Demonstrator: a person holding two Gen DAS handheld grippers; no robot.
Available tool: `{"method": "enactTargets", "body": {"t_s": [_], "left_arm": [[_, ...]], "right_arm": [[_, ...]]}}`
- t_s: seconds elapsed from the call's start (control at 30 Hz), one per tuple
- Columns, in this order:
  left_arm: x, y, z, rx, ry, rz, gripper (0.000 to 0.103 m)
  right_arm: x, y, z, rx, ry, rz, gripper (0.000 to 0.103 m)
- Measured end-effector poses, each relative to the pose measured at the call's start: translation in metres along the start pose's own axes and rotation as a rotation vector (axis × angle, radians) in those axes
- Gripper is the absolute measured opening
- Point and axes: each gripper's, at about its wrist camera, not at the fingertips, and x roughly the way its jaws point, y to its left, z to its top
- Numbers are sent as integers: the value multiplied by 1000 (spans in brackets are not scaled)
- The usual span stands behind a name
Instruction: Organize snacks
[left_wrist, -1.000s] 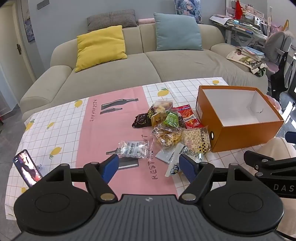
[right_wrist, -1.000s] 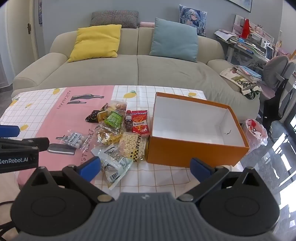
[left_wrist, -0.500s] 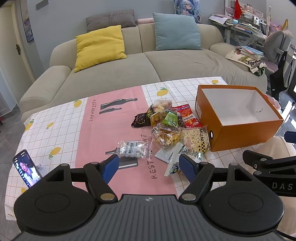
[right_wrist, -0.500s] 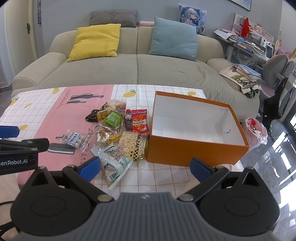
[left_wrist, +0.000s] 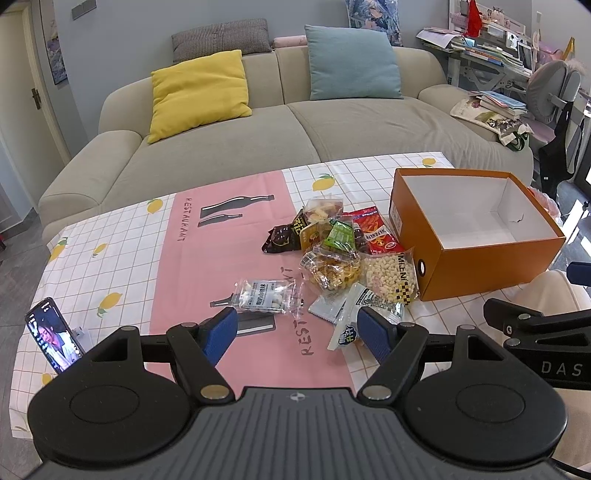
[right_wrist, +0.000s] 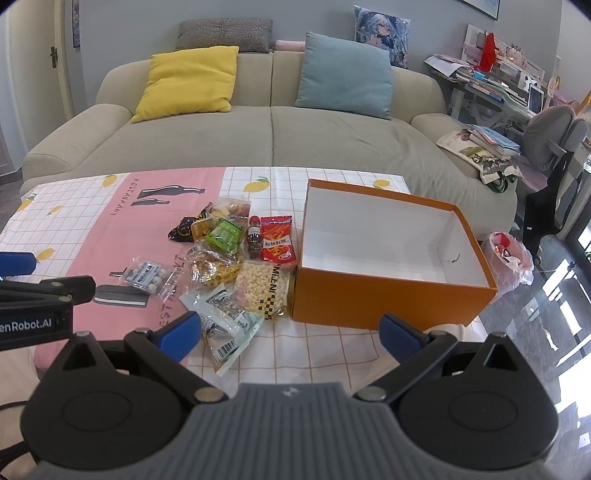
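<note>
A heap of snack packets (left_wrist: 343, 254) (right_wrist: 236, 258) lies mid-table beside an open orange box (left_wrist: 476, 254) (right_wrist: 391, 295) with a bare white inside. A clear pack of white candies (left_wrist: 266, 297) (right_wrist: 147, 275) rests apart on the pink strip. A red chip bag (right_wrist: 277, 240) and a bag of pale puffs (left_wrist: 389, 280) lie nearest the box. My left gripper (left_wrist: 297, 334) hovers open above the near edge, nothing between its blue pads. My right gripper (right_wrist: 291, 334) is open too, in front of the box's near wall.
A phone (left_wrist: 53, 339) stands propped at the table's left front corner. A beige sofa (left_wrist: 280, 122) with yellow and teal cushions runs behind the table. A cluttered desk and grey chair (right_wrist: 550, 125) stand at the right, with a plastic bag (right_wrist: 509, 258) on the floor.
</note>
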Motion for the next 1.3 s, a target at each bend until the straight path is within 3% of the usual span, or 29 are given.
{"method": "enactTargets", "body": {"t_s": [1.3], "left_arm": [[-1, -6, -5, -4, 7, -7, 87]], "right_arm": [[3, 0, 1, 16, 29, 7, 100]]}}
